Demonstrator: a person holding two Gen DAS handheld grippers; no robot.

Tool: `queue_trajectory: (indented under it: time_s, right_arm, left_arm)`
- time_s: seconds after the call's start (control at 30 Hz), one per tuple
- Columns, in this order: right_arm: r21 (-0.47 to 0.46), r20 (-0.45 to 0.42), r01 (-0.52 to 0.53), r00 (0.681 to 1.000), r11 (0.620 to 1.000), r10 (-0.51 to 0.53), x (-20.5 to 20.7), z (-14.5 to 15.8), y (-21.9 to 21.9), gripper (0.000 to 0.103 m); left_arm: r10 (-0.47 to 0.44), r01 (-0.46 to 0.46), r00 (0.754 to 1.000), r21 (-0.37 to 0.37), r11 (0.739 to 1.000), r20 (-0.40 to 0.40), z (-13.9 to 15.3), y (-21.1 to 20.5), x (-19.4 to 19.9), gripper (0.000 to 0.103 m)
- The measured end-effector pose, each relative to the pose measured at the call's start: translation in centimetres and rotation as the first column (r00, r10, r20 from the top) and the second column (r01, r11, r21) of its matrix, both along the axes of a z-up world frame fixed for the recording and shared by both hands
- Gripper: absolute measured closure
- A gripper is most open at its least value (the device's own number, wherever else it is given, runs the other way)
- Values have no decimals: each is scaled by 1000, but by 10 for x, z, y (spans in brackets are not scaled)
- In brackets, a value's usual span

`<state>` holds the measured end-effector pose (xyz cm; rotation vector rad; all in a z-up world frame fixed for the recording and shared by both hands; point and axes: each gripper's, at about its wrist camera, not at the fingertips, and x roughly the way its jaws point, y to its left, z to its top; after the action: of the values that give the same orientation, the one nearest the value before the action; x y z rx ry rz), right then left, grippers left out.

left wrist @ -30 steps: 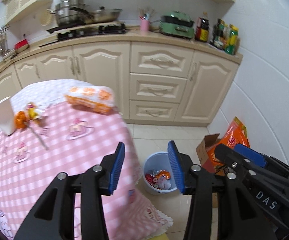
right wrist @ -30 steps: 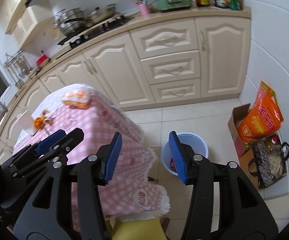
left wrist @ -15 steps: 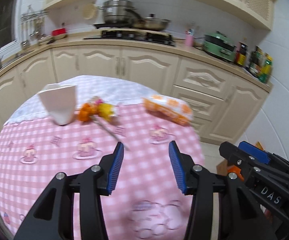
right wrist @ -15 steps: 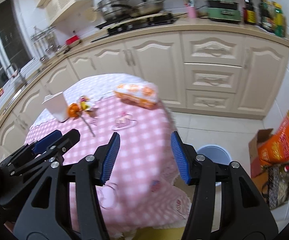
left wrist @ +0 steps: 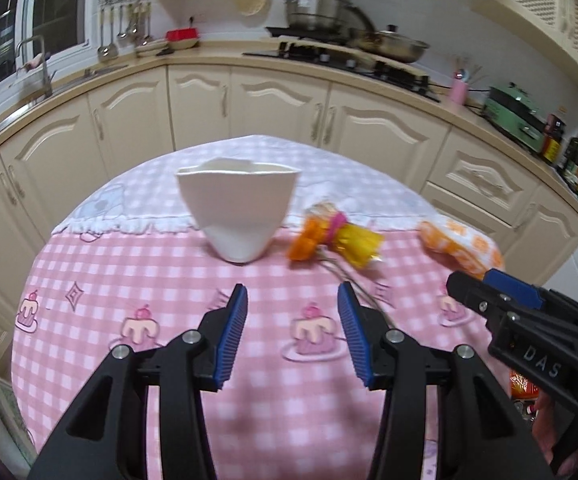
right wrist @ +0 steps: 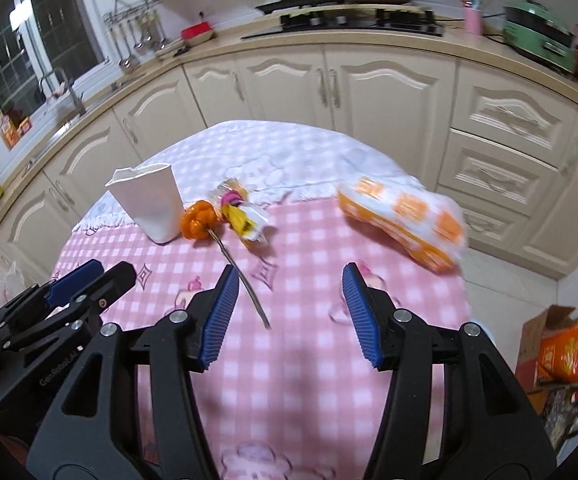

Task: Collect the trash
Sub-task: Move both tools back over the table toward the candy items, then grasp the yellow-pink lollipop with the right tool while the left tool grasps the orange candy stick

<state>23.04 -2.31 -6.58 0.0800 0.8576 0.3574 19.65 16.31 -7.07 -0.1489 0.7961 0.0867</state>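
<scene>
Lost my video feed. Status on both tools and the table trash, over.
Left tool open, empty. Right tool empty, jaws opening. Wilted flower, yellow wrapper, orange snack bag, white cup on the tablecloth, untouched. Nothing blocking.

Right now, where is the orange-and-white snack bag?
The snack bag lies at the table's far right edge in both wrist views, right of the yellow wrapper, with the cabinet drawers behind it.
</scene>
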Motion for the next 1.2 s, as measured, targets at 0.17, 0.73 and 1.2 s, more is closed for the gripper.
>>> queue_trajectory:
  time_s: [0.17,0.73,1.2]
  right_arm:
    - [-41,-37,-68,997,997,67,34,-17,31,46]
    - [-22,-81,-184,980,983,182,82,-45,65,86]
    - [135,33,-72,997,988,68,45,-15,-17,86]
  left_arm:
    - [36,-37,998,-14,999,-51,-11,22,17,57]
    - [20,-37,986,-96,995,-168,-46,39,46,50]
    - [2,-54,975,-230,972,-223,-47,-6,76,38]
